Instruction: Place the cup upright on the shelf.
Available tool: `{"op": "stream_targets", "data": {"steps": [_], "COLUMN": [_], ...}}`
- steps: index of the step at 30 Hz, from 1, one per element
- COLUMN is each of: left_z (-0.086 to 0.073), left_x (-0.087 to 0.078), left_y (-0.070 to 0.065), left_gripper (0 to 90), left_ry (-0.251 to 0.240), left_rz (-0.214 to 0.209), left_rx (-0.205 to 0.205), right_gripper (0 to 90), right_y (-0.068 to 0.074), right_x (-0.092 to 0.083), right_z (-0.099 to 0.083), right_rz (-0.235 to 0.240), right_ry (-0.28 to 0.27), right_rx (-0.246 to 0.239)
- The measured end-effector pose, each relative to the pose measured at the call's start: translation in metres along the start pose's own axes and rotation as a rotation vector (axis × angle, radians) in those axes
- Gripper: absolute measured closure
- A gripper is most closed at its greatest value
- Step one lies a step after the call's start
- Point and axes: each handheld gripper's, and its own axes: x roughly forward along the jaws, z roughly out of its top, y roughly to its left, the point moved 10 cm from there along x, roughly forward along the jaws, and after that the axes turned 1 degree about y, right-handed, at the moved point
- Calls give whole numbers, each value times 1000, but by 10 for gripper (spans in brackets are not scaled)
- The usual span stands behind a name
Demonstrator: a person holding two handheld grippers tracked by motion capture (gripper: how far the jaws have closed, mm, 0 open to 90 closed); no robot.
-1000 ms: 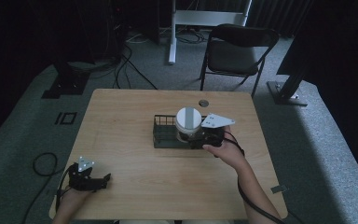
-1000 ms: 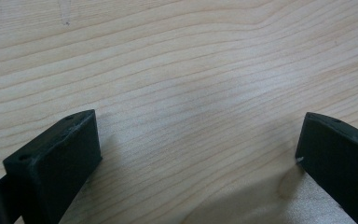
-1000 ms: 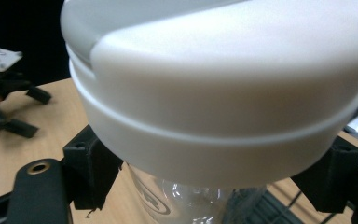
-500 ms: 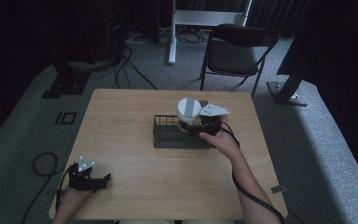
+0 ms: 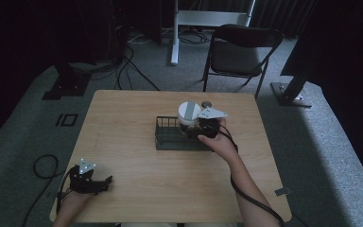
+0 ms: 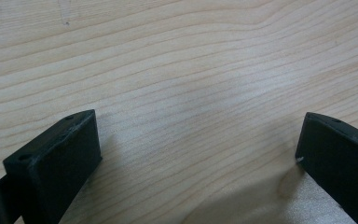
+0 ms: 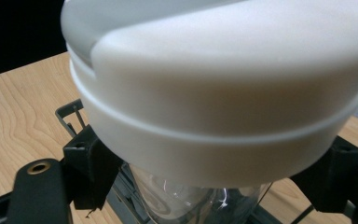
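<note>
- A light wooden table (image 5: 137, 118) stands on grey carpet, with a dark folding chair (image 5: 238, 52) beyond its far edge.
- Near the table's middle sits a dark wire rack (image 5: 170, 137).
- The right gripper (image 5: 199, 126) is at the rack's right end, closed around a clear jar with a white lid (image 5: 189, 113), which is tilted over the rack.
- A small round dark object (image 5: 206, 104) lies just behind the jar.
- The left gripper (image 5: 105, 182) rests at the near left corner, well apart from the rack, jaws spread.
</note>
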Motion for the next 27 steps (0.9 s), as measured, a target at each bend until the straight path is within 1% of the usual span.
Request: {"op": "stream_targets", "data": {"steps": [7, 8, 9, 13, 16, 19, 23, 27], "left_z": [0, 0, 0, 0, 0, 0, 0, 0], "left_x": [0, 0, 0, 0, 0, 0, 0, 0], "left_y": [0, 0, 0, 0, 0, 0, 0, 0], "left_gripper": [2, 2, 2, 2, 2, 2, 2, 2], "left_ry": [0, 0, 0, 0, 0, 0, 0, 0], "left_rz": [0, 0, 0, 0, 0, 0, 0, 0], "left_rx": [0, 0, 0, 0, 0, 0, 0, 0], "right_gripper": [185, 185, 185, 185, 185, 185, 185, 185], "right_y": [1, 1, 1, -1, -3, -2, -5, -7], "right_x": [7, 8, 9, 11, 13, 14, 17, 19], "right_z": [-7, -8, -10, -14, -16, -18, -20, -22], "right_rz": [1, -2, -3, -6, -13, -6, -22, -34], "right_ry": [23, 25, 31, 43, 49, 63, 75, 83], "right_rx": [12, 10, 20, 30, 27, 45, 47, 60]}}
